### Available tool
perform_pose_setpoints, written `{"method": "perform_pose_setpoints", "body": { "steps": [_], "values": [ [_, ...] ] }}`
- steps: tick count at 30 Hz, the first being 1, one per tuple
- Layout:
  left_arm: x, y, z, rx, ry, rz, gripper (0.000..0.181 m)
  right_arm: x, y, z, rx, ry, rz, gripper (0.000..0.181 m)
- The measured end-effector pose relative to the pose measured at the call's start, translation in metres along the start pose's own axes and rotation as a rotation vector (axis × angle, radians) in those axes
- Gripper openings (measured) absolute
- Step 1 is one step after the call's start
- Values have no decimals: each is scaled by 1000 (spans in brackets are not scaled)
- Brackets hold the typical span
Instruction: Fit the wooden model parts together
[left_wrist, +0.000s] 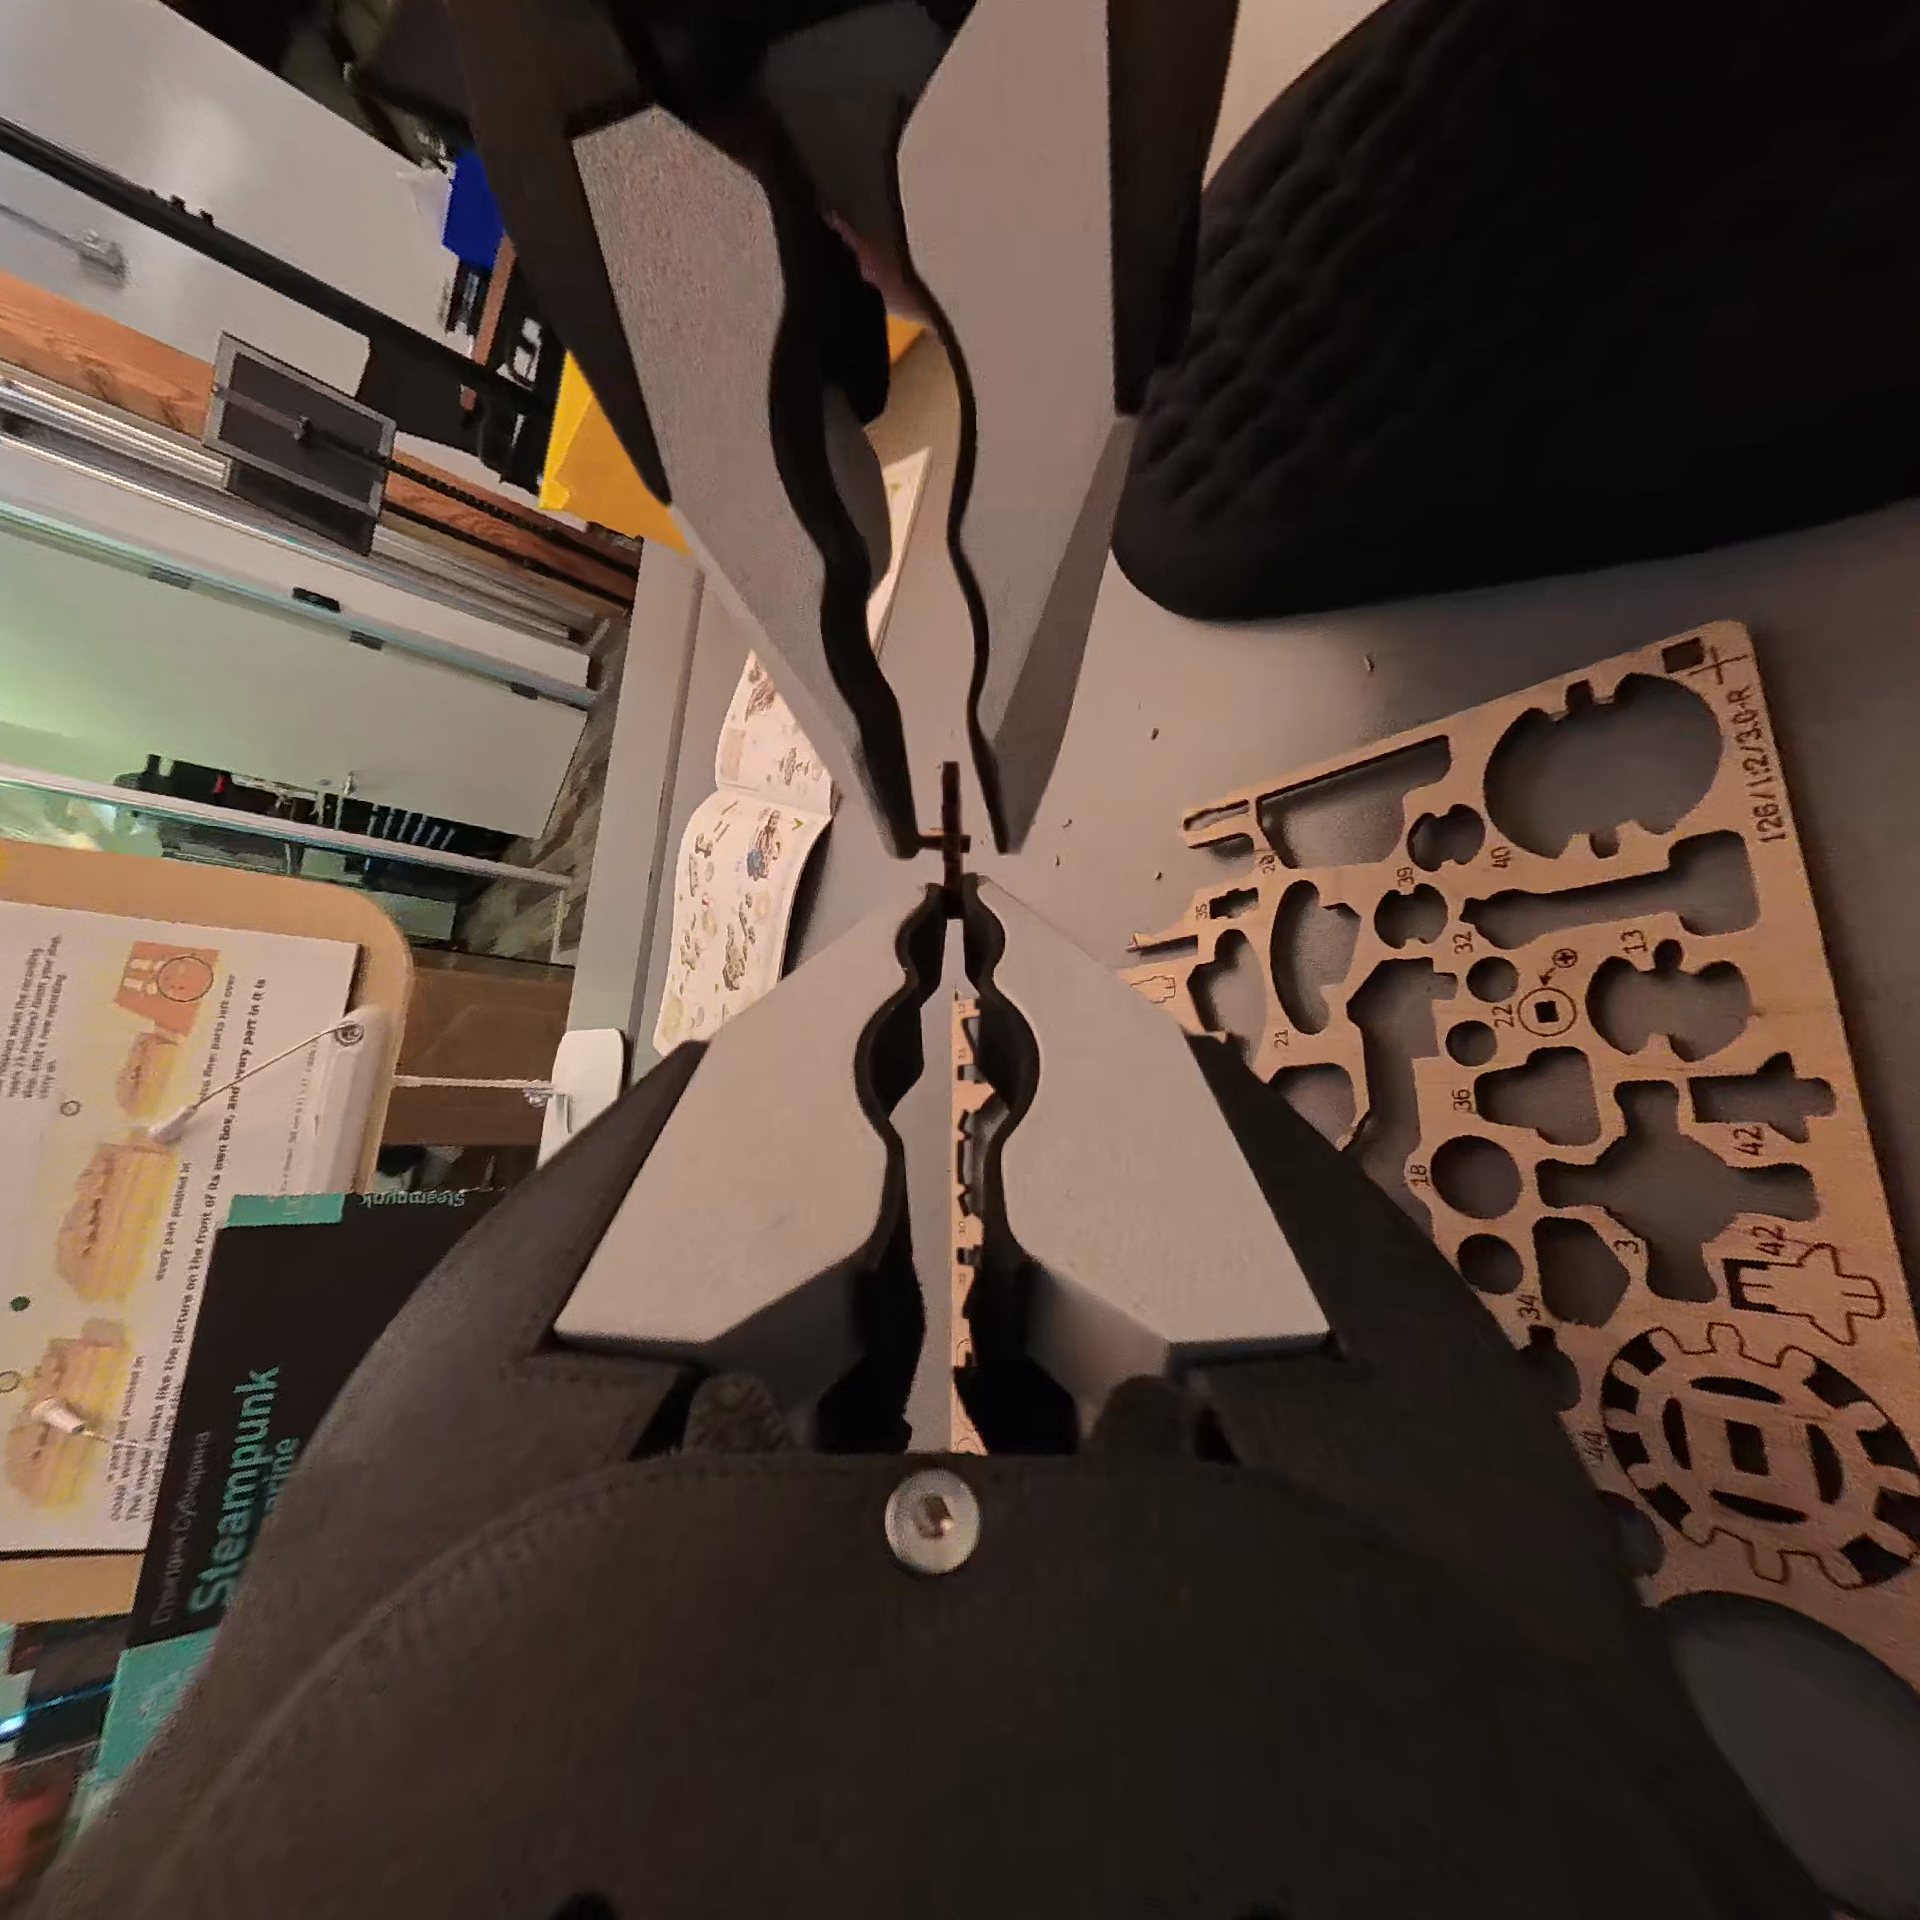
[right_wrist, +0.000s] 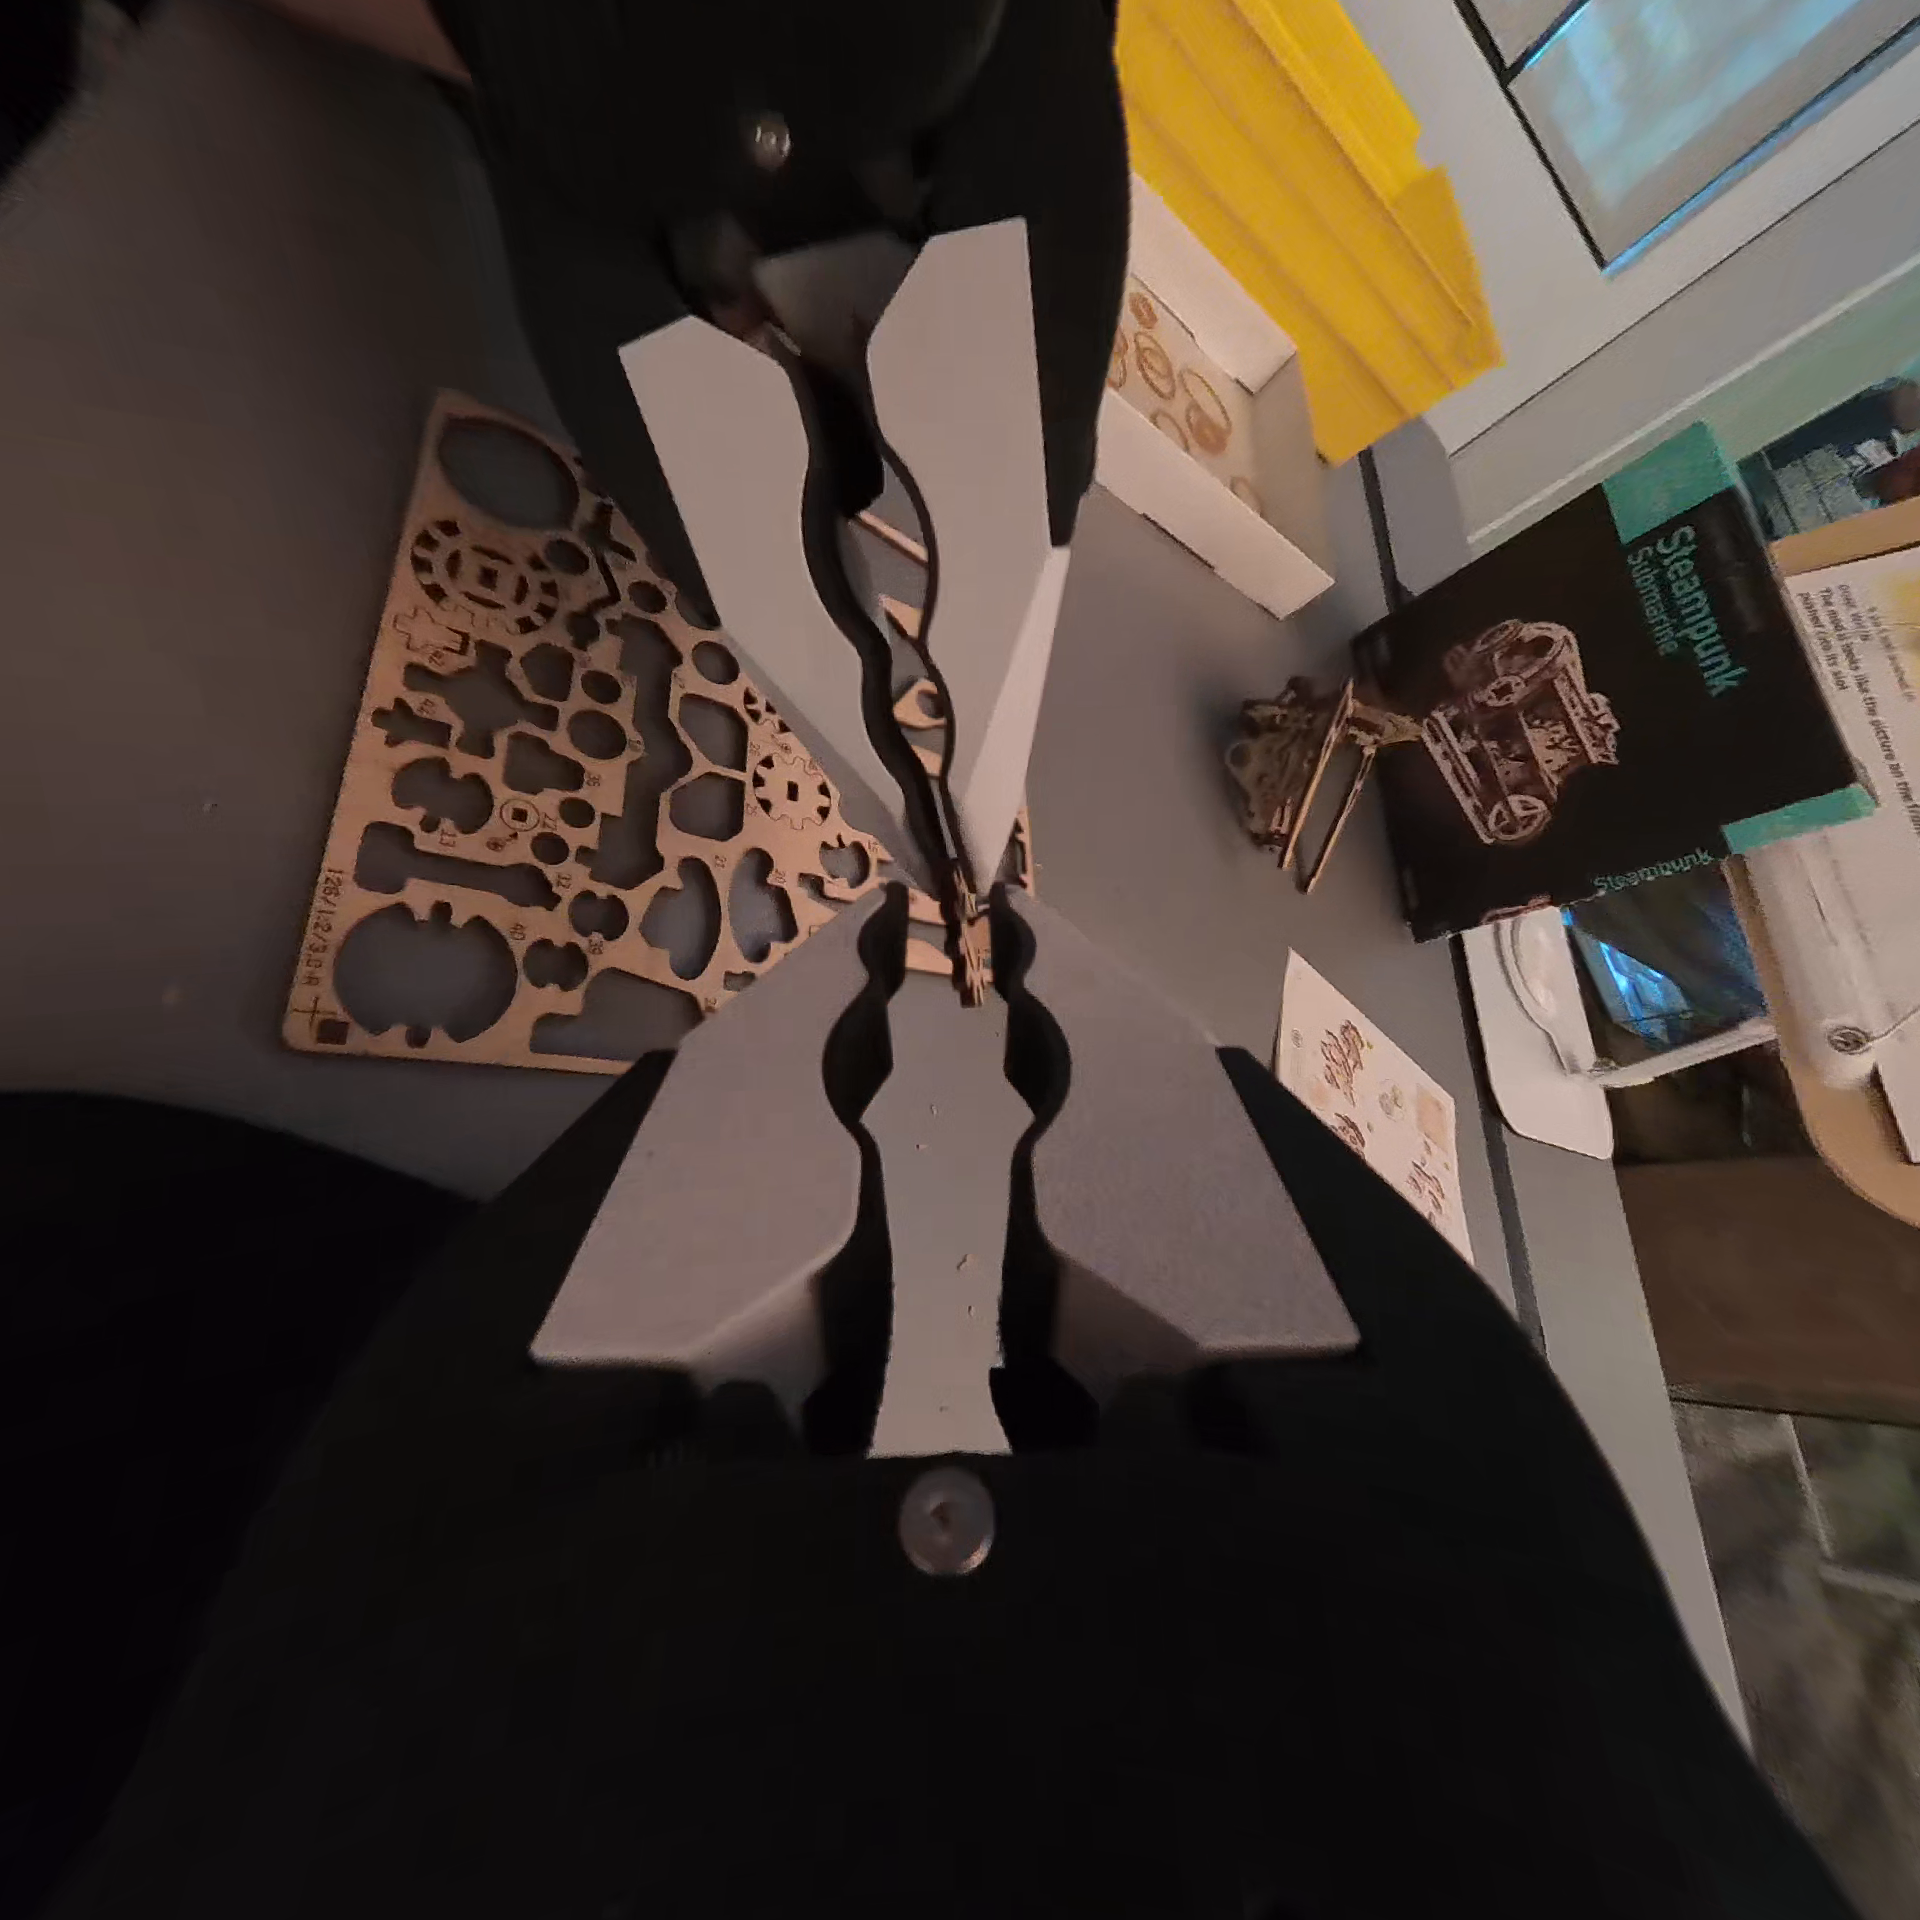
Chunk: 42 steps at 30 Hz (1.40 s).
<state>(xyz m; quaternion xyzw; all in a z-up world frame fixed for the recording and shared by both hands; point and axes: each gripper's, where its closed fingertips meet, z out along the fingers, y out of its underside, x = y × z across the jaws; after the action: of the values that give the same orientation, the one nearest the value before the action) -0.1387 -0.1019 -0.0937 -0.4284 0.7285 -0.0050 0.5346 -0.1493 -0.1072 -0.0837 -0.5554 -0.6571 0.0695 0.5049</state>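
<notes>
My two grippers meet tip to tip above the grey table (left_wrist: 1299, 665). In the left wrist view, my left gripper (left_wrist: 951, 891) comes from below and is shut on a thin dark wooden part (left_wrist: 951, 821). My right gripper (left_wrist: 951, 847) comes from above, its tips around the part's small crossbar. In the right wrist view, my right gripper (right_wrist: 943, 899) comes from below with a small toothed wooden piece (right_wrist: 971, 940) against its right finger. The left gripper (right_wrist: 951, 857) pinches the same piece from above. How the pieces join is hidden by the fingers.
A cut-out plywood sheet (left_wrist: 1558, 1039) (right_wrist: 540, 790) lies flat under the grippers. An open instruction booklet (left_wrist: 743, 904), a part-built wooden model (right_wrist: 1299, 779), a black and teal box (right_wrist: 1600, 707), a white tray (right_wrist: 1195, 416) and a yellow bin (right_wrist: 1309, 208) stand around. A dark padded shape (left_wrist: 1507, 312) lies beside the sheet. Less than 4 cm separates the two grippers' tips.
</notes>
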Motion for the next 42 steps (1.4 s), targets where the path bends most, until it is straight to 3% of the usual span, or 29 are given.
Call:
{"method": "perform_pose_setpoints", "body": {
  "steps": [7,12,16,20,23,26,34,42],
  "values": [
    [5,5,3,-41,23,-1,0,1,10,7,-79,21,-16,7],
    [-4,2,-1,23,7,-94,2,8,4,2,-6,43,23,5],
    [-15,-5,-13,164,117,-369,26,22,-20,-18,258,35,158,5],
    [-23,-32,-26,374,183,-523,22,26,-61,-54,657,-89,325,5],
    [-27,-47,-34,465,137,-489,12,26,-71,-62,778,-137,377,5],
    [-25,-55,-38,488,103,-425,0,19,-73,-58,794,-174,381,5],
    [-23,-40,-30,358,30,-295,0,15,-55,-48,632,-153,289,5],
    [-19,-41,-34,385,107,-356,9,8,-57,-48,655,-159,233,5]
  ]
}}
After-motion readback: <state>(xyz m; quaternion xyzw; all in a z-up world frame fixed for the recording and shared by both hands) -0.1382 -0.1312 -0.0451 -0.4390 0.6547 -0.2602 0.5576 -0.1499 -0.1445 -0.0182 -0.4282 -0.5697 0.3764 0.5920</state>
